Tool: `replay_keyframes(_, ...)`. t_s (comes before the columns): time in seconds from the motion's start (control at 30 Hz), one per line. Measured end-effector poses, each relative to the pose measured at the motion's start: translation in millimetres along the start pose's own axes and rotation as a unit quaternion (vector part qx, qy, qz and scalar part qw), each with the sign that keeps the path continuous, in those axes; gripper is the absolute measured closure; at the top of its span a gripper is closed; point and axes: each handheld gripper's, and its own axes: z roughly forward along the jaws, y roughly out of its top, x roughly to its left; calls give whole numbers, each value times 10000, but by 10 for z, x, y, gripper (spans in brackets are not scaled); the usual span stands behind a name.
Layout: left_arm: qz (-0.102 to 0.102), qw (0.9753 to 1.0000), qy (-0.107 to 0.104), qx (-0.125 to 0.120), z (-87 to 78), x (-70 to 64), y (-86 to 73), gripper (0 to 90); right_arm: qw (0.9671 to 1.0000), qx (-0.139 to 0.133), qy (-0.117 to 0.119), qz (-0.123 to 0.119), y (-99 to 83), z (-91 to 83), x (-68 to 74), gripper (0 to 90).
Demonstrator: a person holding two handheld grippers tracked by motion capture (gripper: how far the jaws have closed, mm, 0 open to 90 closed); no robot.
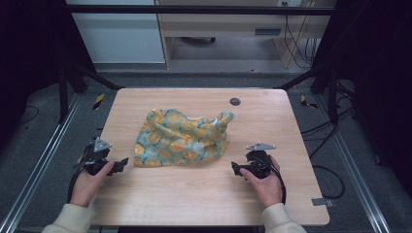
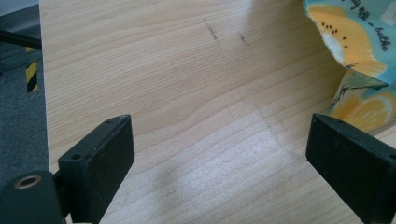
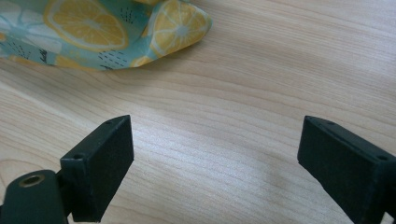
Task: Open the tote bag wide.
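Observation:
A crumpled teal cloth (image 1: 180,138) printed with orange citrus slices lies in the middle of the wooden table (image 1: 204,194). My left gripper (image 1: 119,165) rests near the table's left edge, a little left of the cloth's near corner, jaws open over bare wood. The left gripper view has the cloth (image 2: 359,60) at the upper right, just beyond the right jaw, and my left gripper (image 2: 219,154) empty. My right gripper (image 1: 237,168) sits to the cloth's lower right, open and empty. In the right gripper view the cloth (image 3: 107,32) lies ahead at the upper left of my right gripper (image 3: 215,154).
A dark round cap (image 1: 235,101) is set into the table near its far edge. Black frame posts and cables stand around the table on the grey floor. A metal tab (image 1: 322,201) sticks out at the near right corner.

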Motion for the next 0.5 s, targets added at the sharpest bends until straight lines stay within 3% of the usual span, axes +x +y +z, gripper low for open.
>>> replay_keyframes(0.1, -21, 10000, -70, 6, 3, -15, 7, 76, 10000, -38, 17, -50, 11, -9, 21, 108)
replay_keyframes(0.23, 10, 9996, -213, 190, -4, -43, 14, 82, 9999, -62, 51, -131, 26, -48, 61, 119)
replay_keyframes(0.4, 27, 9997, -173, 195, -16, -45, 18, 83, 9994, -234, 61, -245, 70, -132, 96, 164)
replay_keyframes(0.5, 26, 9997, -125, 208, -15, -49, 11, 83, 9965, -639, 538, -24, 154, -285, 156, 185)
